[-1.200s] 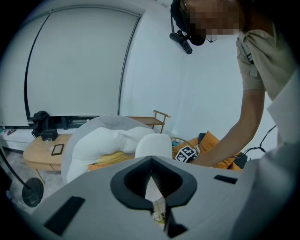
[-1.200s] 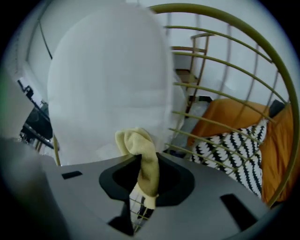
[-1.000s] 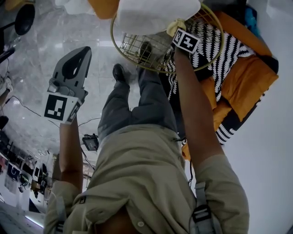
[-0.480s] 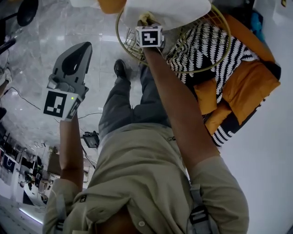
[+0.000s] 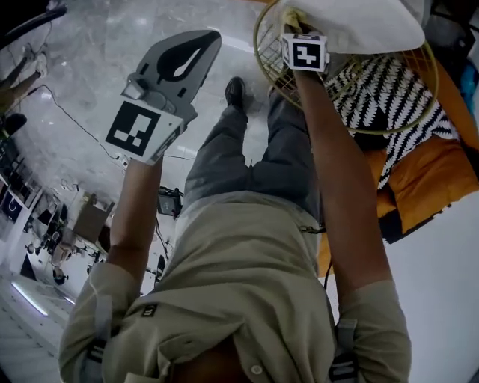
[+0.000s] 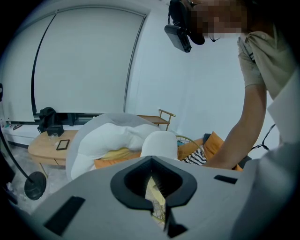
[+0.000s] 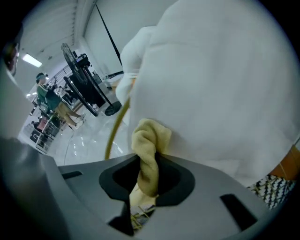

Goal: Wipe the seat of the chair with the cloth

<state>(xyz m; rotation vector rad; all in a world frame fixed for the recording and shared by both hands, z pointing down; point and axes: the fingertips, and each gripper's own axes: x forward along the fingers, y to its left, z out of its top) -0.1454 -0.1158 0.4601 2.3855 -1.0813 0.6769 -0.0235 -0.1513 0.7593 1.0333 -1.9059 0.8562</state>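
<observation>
The chair has a gold wire frame and a white seat cushion, which fills most of the right gripper view. My right gripper is shut on a bunched yellow cloth. The cloth presses against the cushion's near left edge, beside the gold rim. My left gripper hangs over the floor left of the chair, shut with nothing in it. In its own view the left gripper points toward the chair.
A black-and-white striped cushion and orange cushions lie right of the chair. The person's legs and a black shoe stand just in front of it. A white beanbag and a low wooden table are behind.
The right gripper swept the cloth leftward across the seat and now sits near the left rim. The left gripper has risen closer to the chair.
</observation>
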